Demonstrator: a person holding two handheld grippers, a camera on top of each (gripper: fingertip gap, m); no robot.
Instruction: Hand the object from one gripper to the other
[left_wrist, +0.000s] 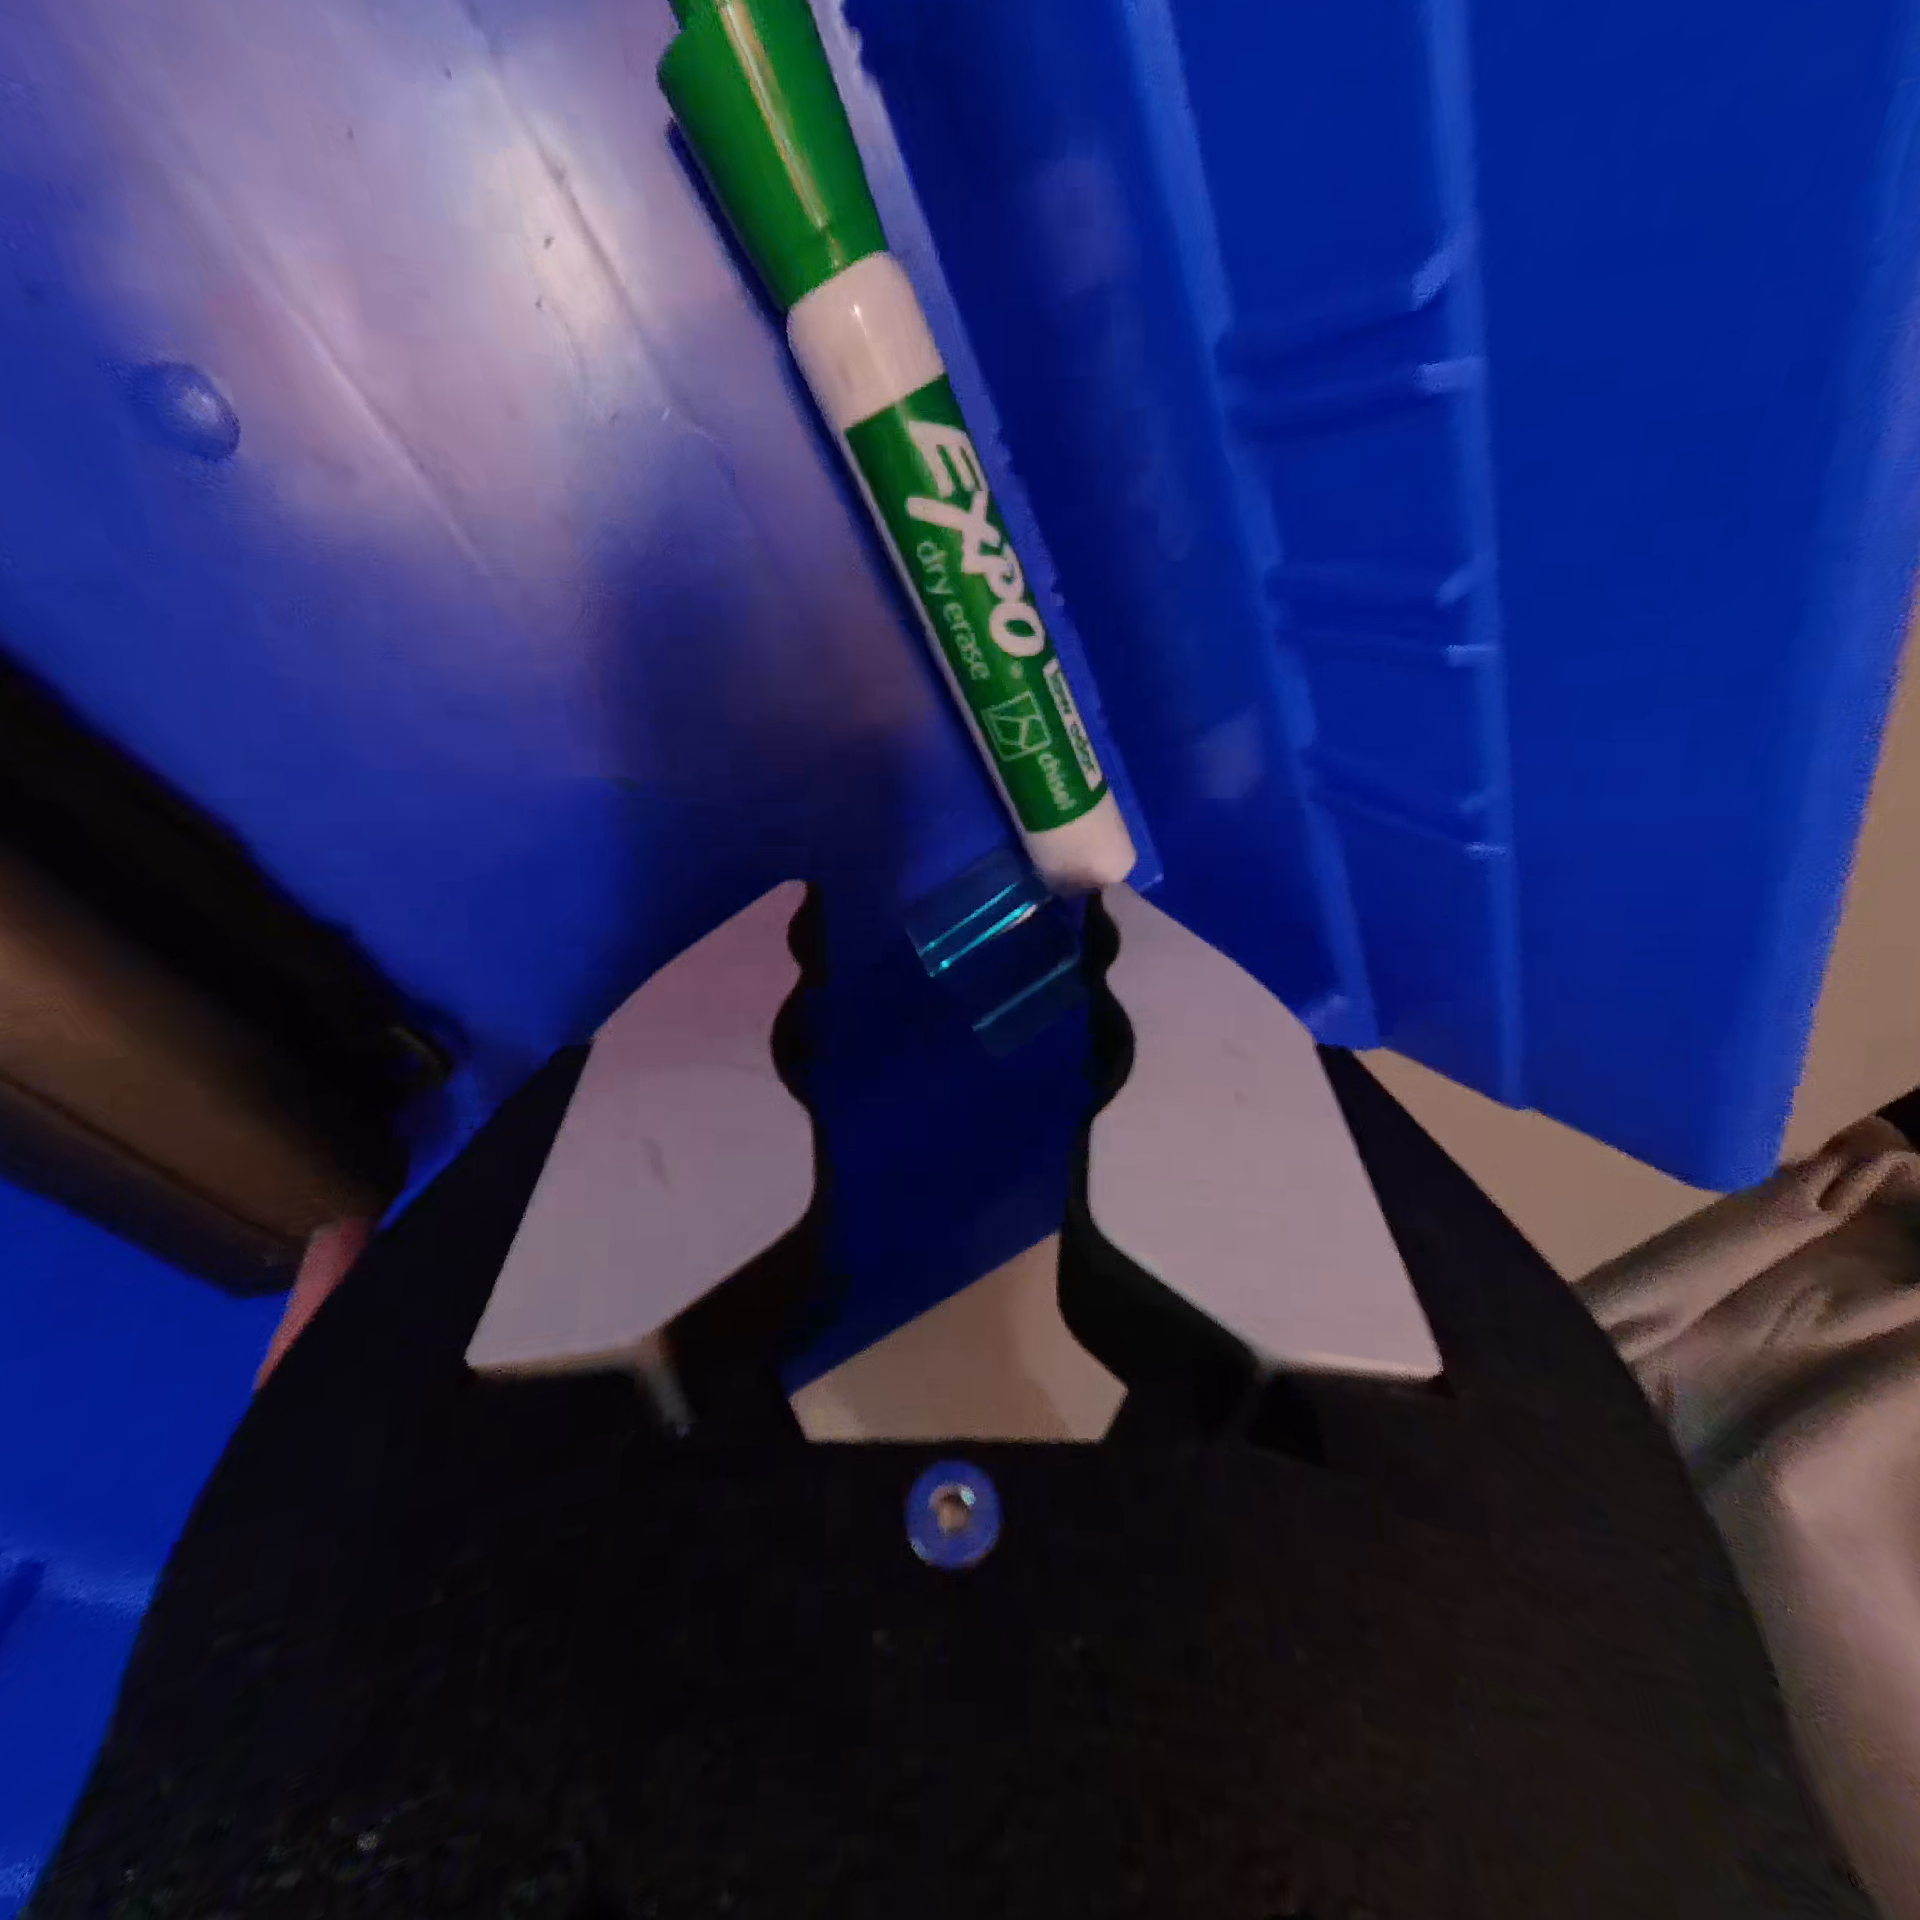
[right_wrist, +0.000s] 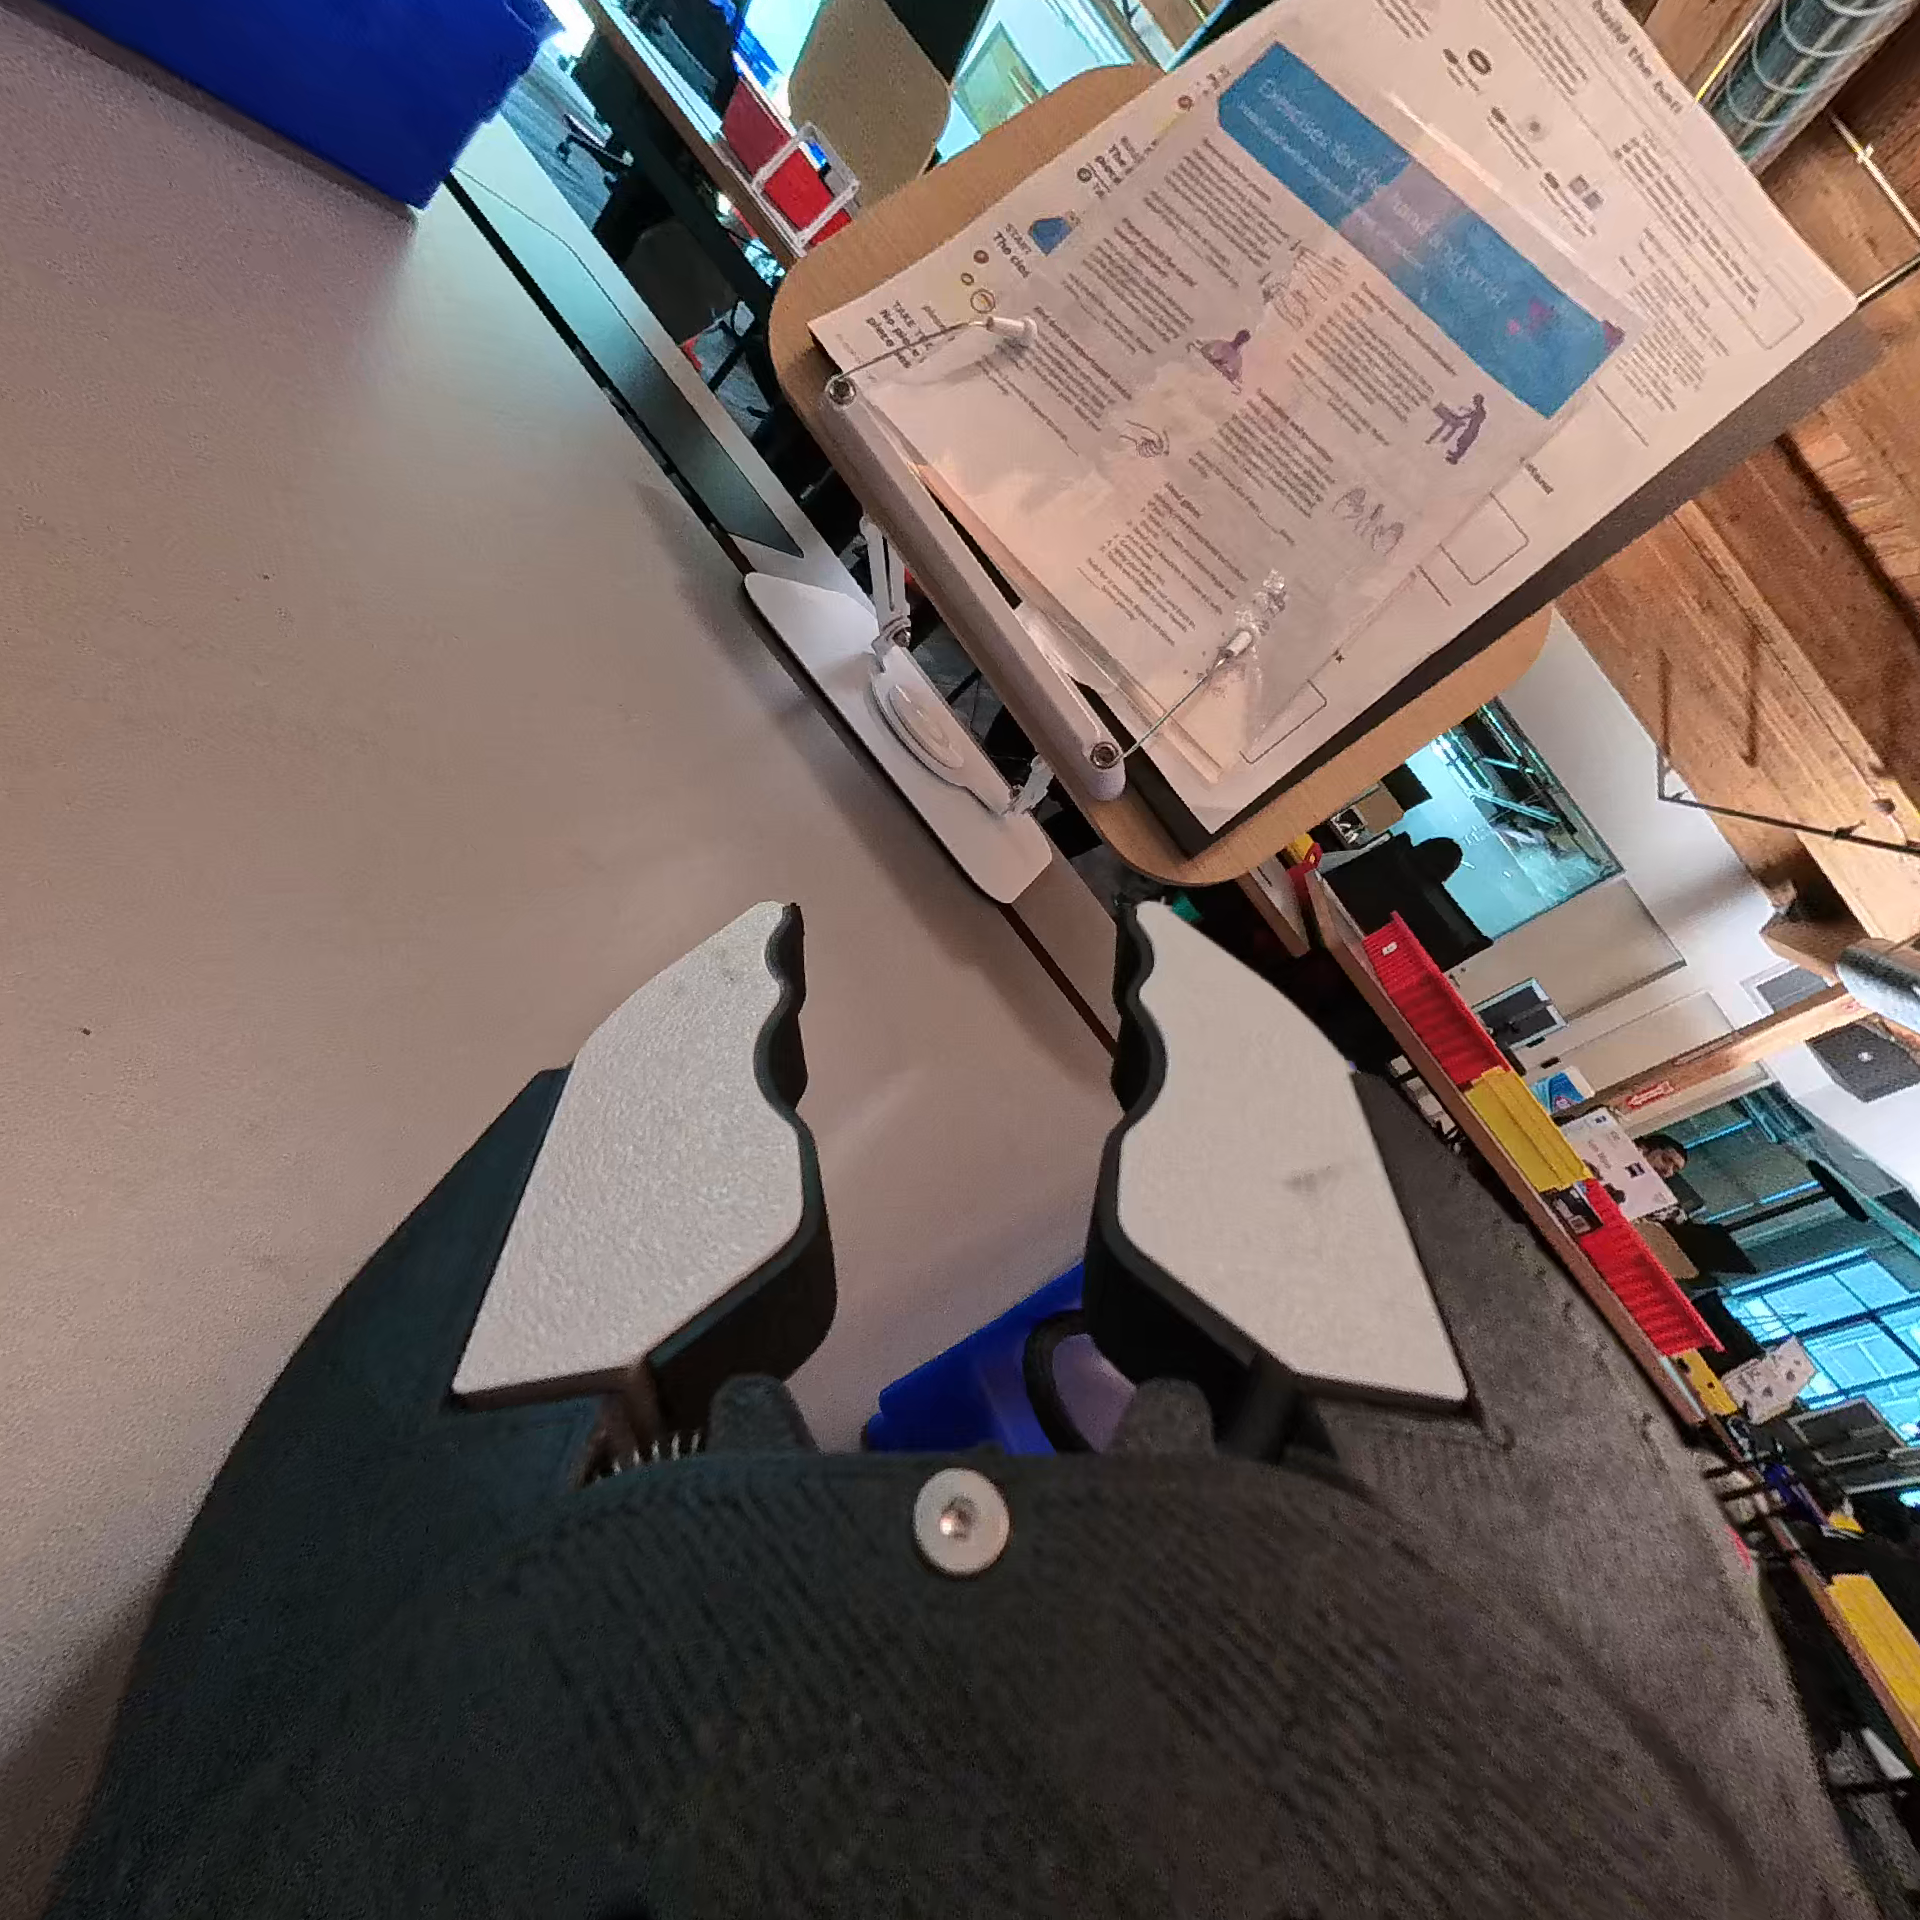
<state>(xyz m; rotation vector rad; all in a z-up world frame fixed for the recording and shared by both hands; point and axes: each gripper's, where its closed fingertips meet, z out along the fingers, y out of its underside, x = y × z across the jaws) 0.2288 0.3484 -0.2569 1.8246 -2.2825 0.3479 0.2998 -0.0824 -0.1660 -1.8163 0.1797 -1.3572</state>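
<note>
progress: barely started | green dry-erase marker (left_wrist: 940, 540) lies in blue bin (left_wrist: 416, 520) | my left gripper (left_wrist: 948, 914) gapes empty near its tail | right gripper (right_wrist: 956, 920) spread, empty, aimed at paper stand (right_wrist: 1299, 416) | pickup and handoff both left

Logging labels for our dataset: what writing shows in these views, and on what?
Green marker: white print on its green label, legible, but not copied here.
Printed sheets on the stand: text too small and tilted to read.
Boxes on the far shelf: too small.

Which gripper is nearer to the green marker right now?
Left. The left gripper is open, its tips just short of the green dry-erase marker's white end in the blue bin. The right gripper is open over the table, with no marker in its view.
</note>
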